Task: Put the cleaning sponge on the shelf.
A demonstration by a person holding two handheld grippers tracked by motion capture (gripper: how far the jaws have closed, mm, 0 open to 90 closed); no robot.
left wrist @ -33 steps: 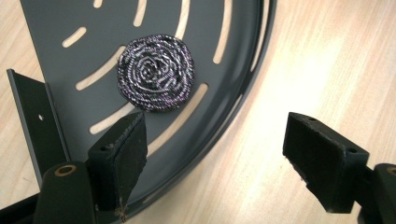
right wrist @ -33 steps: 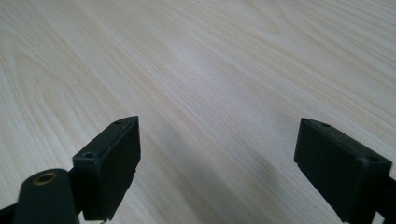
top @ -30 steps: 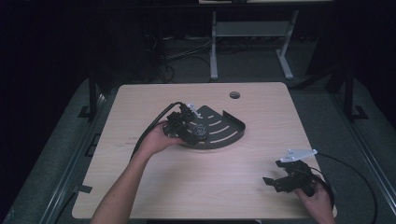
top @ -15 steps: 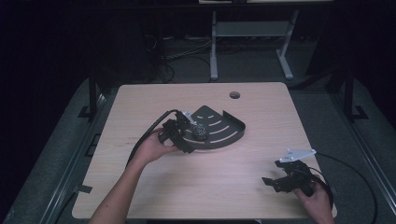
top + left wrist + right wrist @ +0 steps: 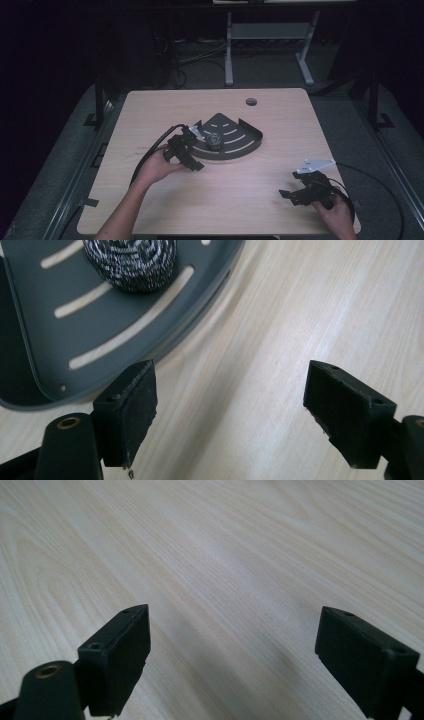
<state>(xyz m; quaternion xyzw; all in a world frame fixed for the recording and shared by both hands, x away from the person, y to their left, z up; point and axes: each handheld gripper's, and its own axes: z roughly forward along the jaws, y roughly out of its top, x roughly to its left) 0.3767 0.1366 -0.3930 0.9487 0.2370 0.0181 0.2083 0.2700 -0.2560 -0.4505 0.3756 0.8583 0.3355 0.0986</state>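
High view: your left gripper (image 5: 196, 150) wide, empty | right gripper (image 5: 296, 192) wide, empty | round steel-wool scourer (image 5: 214, 141) on dark grey slotted corner tray (image 5: 245, 147): light, springy (probably snags) | pinch across its middle.

Light is falling from overhead onto the counter (image 5: 220, 200) in the high view, leaving the room around it sinking into near-black. The left gripper view is glowing bright and warm, soft shadow pooling under the grey tray (image 5: 75, 340), the steel scourer (image 5: 131, 262) blurring slightly. In the right gripper view, pale glare is washing the wood grain; the tongs are showing matte, edges soft.
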